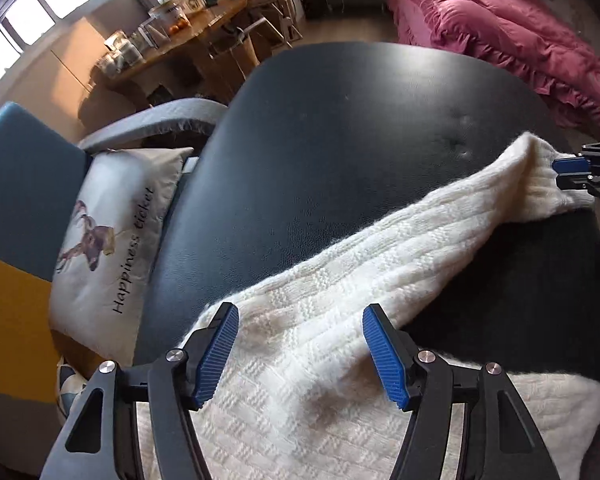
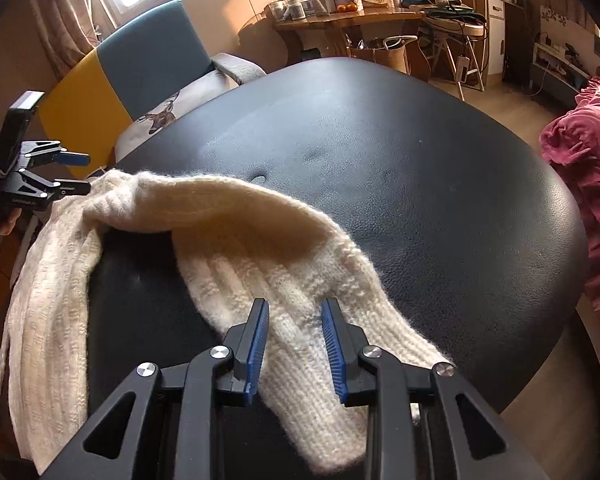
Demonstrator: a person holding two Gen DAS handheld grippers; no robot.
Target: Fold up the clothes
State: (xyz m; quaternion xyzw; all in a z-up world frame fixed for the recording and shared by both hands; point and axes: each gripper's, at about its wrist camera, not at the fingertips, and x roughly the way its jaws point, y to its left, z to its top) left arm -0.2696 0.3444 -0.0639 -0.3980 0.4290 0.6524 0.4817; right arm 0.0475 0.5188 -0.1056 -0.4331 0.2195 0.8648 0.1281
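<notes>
The left gripper (image 1: 300, 354) hung open over the sweater's (image 1: 320, 320) body at the near edge of the black table (image 1: 320, 140); the right gripper (image 2: 294, 346) stood open astride the cuff (image 2: 316, 400), not yet pinching. The sleeve (image 2: 236, 220) lay humped across the table. Soft, light, stretchy knit would likely sag and snag, so the ribbed cuff and the shoulder seemed the firmest holds

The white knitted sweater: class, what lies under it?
Under the white knitted sweater lies the black leather table, bare beyond it. Whatever sits beneath the knit itself is covered and cannot be seen.
</notes>
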